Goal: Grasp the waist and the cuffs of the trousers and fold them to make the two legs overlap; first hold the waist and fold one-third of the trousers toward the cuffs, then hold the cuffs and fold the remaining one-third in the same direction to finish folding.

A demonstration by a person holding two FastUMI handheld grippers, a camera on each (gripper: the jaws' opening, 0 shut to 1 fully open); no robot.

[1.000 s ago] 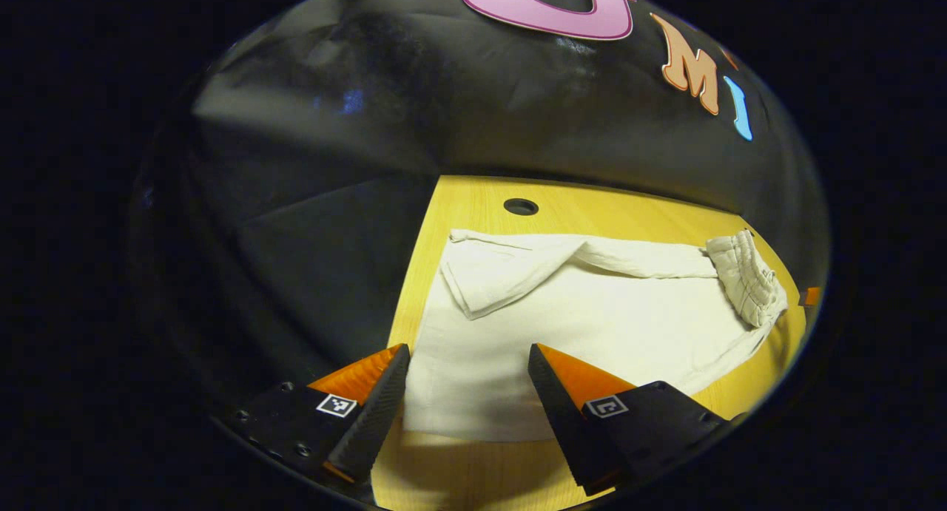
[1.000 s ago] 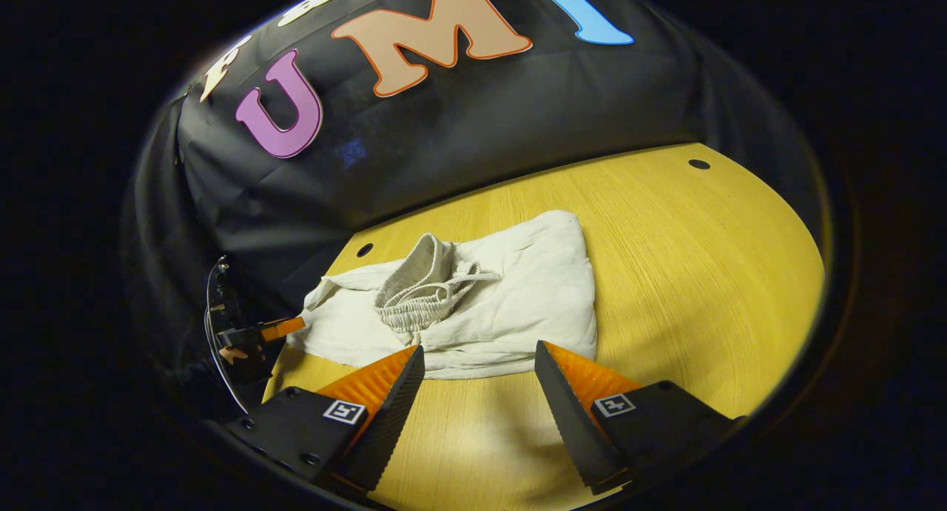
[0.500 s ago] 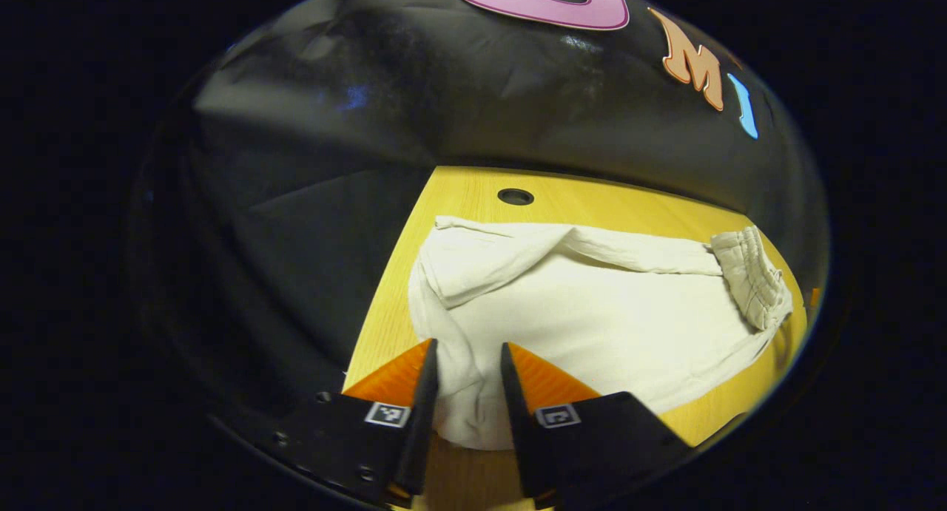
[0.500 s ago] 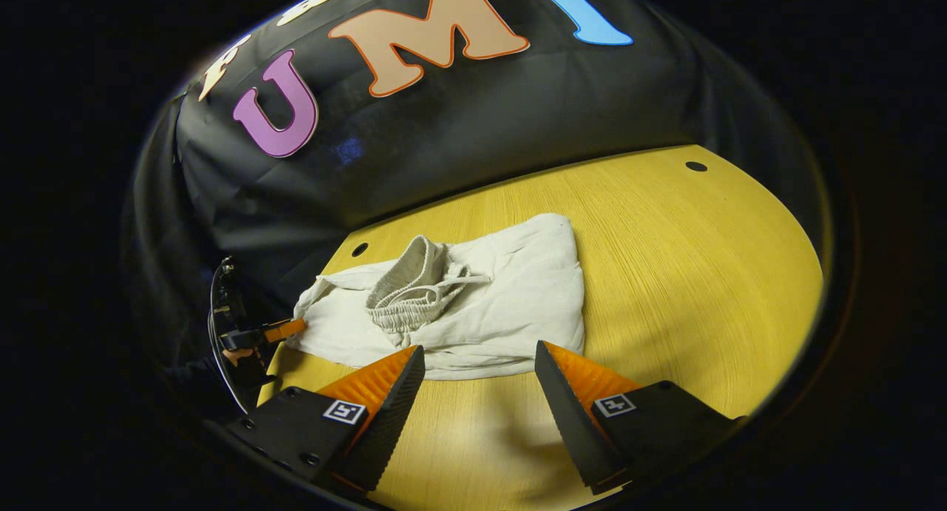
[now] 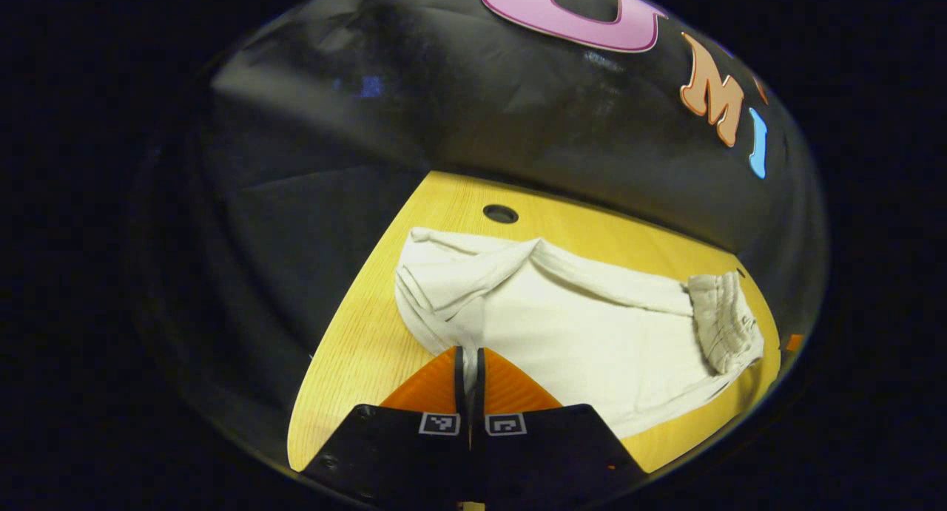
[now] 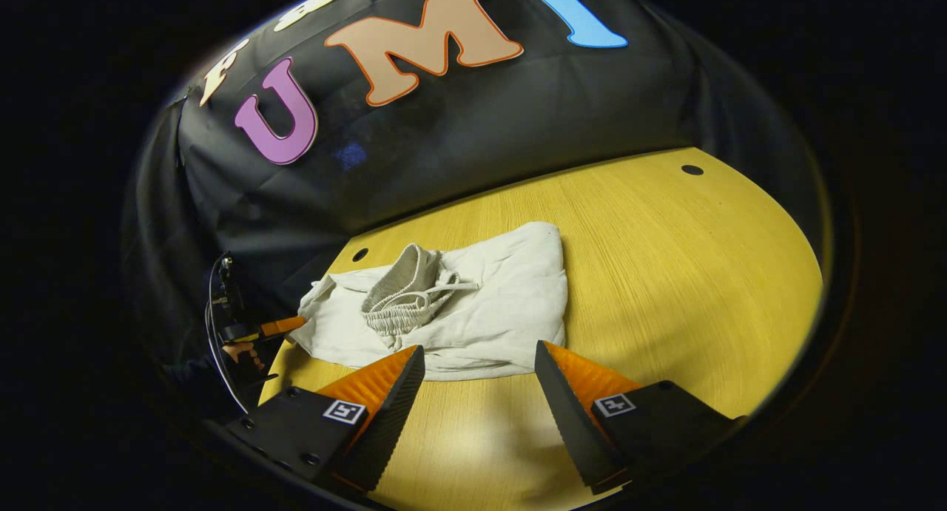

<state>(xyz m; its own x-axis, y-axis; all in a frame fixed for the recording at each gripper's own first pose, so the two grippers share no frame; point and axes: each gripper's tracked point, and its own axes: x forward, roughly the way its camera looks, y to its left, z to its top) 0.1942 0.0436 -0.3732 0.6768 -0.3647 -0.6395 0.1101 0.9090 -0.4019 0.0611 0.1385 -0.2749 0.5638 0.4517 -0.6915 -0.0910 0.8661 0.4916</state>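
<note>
In the left gripper view the trousers (image 5: 584, 333) lie flat on the desk (image 5: 355, 356), long axis running from the cuffs at 9 o'clock to the bunched waist (image 5: 721, 319) at 3 o'clock, the left gripper (image 5: 469, 359) with jaws pinched on the cuff edge, while the right gripper (image 6: 479, 370) hovers near the cloth, jaws wide apart and holding nothing.

Your left gripper (image 5: 469, 357) covers the trousers (image 5: 592, 333) edge it pinches | your hand (image 6: 240, 354) behind it is small and dim | right edge cuts off the waistband (image 5: 721, 319) side of the surface (image 5: 355, 348)
</note>
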